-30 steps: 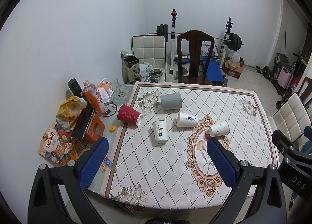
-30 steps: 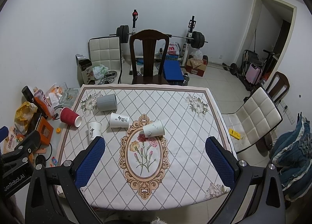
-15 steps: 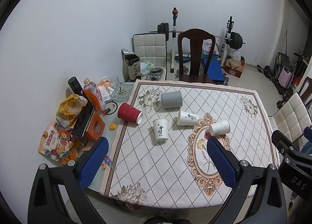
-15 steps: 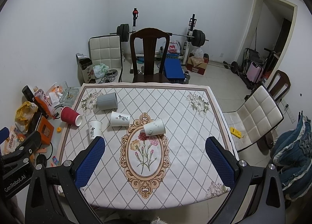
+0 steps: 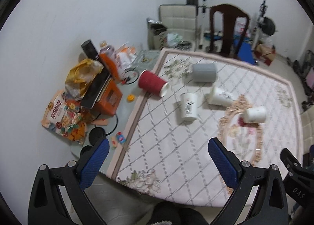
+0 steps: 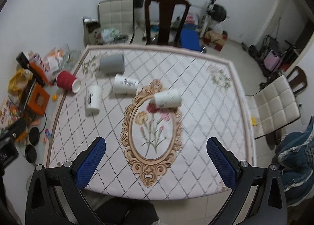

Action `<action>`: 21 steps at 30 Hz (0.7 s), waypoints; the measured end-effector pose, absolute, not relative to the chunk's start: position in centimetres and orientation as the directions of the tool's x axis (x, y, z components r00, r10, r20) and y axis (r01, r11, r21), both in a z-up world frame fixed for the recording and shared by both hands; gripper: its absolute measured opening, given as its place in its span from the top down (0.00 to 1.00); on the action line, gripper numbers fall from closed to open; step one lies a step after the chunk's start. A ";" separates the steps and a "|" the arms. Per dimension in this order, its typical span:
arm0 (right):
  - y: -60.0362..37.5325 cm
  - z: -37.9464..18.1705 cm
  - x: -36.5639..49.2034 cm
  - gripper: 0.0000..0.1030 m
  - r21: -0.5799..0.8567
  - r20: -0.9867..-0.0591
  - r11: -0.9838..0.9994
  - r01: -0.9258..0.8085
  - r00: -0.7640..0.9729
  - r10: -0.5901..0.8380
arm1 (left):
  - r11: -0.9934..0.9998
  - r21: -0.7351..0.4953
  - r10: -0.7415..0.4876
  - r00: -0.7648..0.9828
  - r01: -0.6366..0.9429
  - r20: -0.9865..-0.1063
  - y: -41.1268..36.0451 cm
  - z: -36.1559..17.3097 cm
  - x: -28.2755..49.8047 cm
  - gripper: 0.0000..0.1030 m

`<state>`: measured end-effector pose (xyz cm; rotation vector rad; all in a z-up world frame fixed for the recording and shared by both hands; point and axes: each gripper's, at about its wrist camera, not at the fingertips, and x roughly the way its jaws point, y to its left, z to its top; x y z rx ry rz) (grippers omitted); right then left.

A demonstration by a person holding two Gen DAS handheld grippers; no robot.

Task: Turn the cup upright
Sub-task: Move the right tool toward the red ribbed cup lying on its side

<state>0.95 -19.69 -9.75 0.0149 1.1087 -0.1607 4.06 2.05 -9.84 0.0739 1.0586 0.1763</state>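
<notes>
Several cups lie on the patterned tablecloth (image 6: 196,136). A red cup (image 5: 152,84) (image 6: 68,81) lies on its side at the left edge. A grey cup (image 5: 204,72) (image 6: 112,62) lies on its side behind it. One white cup (image 5: 188,106) (image 6: 93,97) stands upright. Two more white cups (image 5: 220,96) (image 6: 167,97) lie on their sides. My left gripper (image 5: 157,156) is open and empty above the table's near left edge. My right gripper (image 6: 156,156) is open and empty above the near edge. Both are well short of the cups.
Snack bags, an orange box (image 5: 109,98) and bottles crowd the glass strip left of the cloth. A dark wooden chair (image 6: 166,19) stands at the far side. A white padded chair (image 6: 274,105) stands to the right. Gym gear fills the back of the room.
Both grippers have moved forward and down toward the table, so the cups look closer. The left view has swung to the left. The cups have not moved.
</notes>
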 end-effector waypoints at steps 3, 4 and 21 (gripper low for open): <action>-19.0 -13.3 3.3 0.00 -0.058 -0.923 0.990 0.129 0.371 -0.103 | 0.978 0.156 0.201 0.407 -0.142 -0.891 3.7 -13.1 6.1 0.00; -18.7 -14.6 4.0 0.00 -0.061 -0.932 0.990 0.125 0.348 -0.101 | 0.976 0.160 0.206 0.380 -0.150 -0.902 4.1 -14.1 6.9 0.00; -15.1 -30.0 17.0 0.00 -0.132 -0.988 0.980 0.152 0.054 -0.141 | 0.963 0.085 0.121 0.127 -0.256 -0.984 11.2 -28.2 22.8 0.01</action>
